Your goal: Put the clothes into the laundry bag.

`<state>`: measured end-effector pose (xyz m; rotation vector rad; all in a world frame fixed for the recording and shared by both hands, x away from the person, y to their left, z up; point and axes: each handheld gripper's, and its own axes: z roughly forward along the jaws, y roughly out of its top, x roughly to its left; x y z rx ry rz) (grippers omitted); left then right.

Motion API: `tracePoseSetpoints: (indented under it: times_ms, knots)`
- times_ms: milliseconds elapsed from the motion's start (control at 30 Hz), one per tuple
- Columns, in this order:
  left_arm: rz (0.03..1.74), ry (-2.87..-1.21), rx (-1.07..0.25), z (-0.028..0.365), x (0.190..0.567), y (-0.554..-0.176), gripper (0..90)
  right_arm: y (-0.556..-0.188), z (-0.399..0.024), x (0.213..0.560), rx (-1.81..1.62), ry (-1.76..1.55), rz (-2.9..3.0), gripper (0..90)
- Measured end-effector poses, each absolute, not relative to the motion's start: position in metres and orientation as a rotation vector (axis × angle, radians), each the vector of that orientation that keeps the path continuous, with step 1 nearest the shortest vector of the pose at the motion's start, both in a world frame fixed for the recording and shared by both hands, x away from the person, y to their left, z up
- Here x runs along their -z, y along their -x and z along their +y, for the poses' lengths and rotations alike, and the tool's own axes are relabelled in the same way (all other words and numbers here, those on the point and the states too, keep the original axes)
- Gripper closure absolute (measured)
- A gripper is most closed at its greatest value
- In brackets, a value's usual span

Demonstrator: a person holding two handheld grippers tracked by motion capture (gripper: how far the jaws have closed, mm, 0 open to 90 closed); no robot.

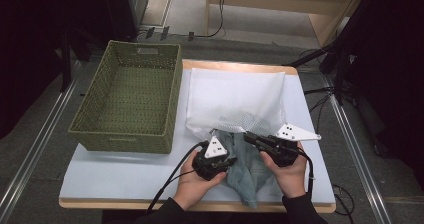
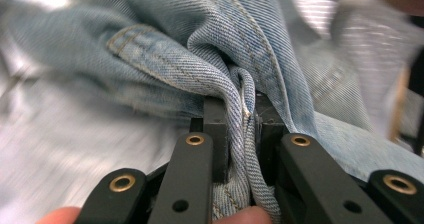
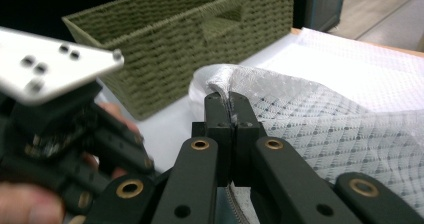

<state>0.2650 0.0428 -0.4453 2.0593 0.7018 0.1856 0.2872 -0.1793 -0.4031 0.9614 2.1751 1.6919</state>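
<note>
A light-blue denim garment [image 1: 248, 176] lies crumpled at the table's front, its upper part reaching into the mouth of a white mesh bag [image 1: 235, 96]. My left gripper [image 1: 227, 154] is shut on a raised fold of the denim [image 2: 210, 69]; in the left gripper view the jaws [image 2: 243, 111] pinch a seam between them. My right gripper [image 1: 249, 135] points left and is shut on the lifted rim of the mesh bag [image 3: 310, 124], with its pads [image 3: 232, 106] closed on the fabric edge. The two grippers sit close together, with a hand on each.
A green woven basket [image 1: 122, 136] stands open at the table's left, also seen behind the bag in the right gripper view [image 3: 175, 39]. The pale table top [image 1: 115, 171] lies bare in front of the basket. Cables trail off the front edge.
</note>
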Motion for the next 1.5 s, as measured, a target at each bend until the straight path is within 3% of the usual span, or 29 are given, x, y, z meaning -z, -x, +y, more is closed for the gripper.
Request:
tracePoseSetpoints:
  times_ms: [100, 400, 533, 633, 800, 900, 1000, 1133, 1333, 1500]
  knots:
    - [0.658, -2.054, -0.210, 0.031, 0.441, -0.265, 81.8, -0.285, -0.175, 0.400, -1.717, -0.935, 2.174, 90.0]
    - [0.766, -1.912, -0.392, 0.039, 0.419, -0.302, 81.6, -0.275, -0.181, 0.382, -1.767, -0.880, 2.130, 90.0]
    - [0.941, -2.023, -0.304, 0.040, 0.449, -0.322, 77.9, -0.280, -0.188, 0.387, -1.757, -0.930, 2.123, 90.0]
    - [0.920, -2.032, -0.254, 0.044, 0.461, -0.318, 63.2, -0.282, -0.189, 0.391, -1.725, -0.946, 2.132, 90.0]
    - [0.850, -1.977, -0.231, 0.061, 0.449, -0.299, 35.2, -0.284, -0.192, 0.394, -1.713, -0.966, 2.131, 90.0]
    - [0.807, -2.012, -0.208, 0.069, 0.449, -0.285, 24.4, -0.286, -0.194, 0.396, -1.708, -0.977, 2.133, 90.0]
    - [0.836, -2.038, -0.215, 0.079, 0.451, -0.280, 22.7, -0.287, -0.193, 0.399, -1.699, -0.985, 2.142, 90.0]
    - [0.868, -2.067, -0.231, 0.081, 0.455, -0.279, 32.0, -0.287, -0.188, 0.400, -1.690, -0.979, 2.155, 90.0]
    - [0.851, -2.128, -0.382, 0.062, 0.452, -0.277, 75.6, -0.285, -0.182, 0.401, -1.693, -0.961, 2.165, 90.0]
    - [0.811, -2.066, -0.370, 0.046, 0.441, -0.282, 81.9, -0.283, -0.176, 0.401, -1.702, -0.941, 2.176, 90.0]
